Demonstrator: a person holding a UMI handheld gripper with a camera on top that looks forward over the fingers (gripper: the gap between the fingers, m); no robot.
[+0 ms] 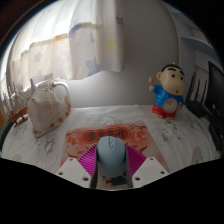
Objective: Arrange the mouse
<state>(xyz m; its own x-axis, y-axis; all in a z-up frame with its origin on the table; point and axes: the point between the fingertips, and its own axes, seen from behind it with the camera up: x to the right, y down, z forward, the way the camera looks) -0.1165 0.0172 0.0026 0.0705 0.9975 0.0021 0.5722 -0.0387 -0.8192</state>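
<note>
A light blue-grey computer mouse [112, 157] sits between my gripper's two fingers, its front end pointing away from me. My gripper [112, 166] is shut on the mouse: both magenta pads [86, 162] press on its sides. The mouse hangs over the near end of a red patterned mouse mat [108, 134] that lies on the white tablecloth. I cannot tell whether the mouse touches the mat or is held a little above it.
A white ceramic teapot-like jug [45, 107] stands at the left of the mat. A cartoon boy figurine [167, 91] in red and blue stands at the right. A white curtain [85, 45] hangs behind the table's far edge.
</note>
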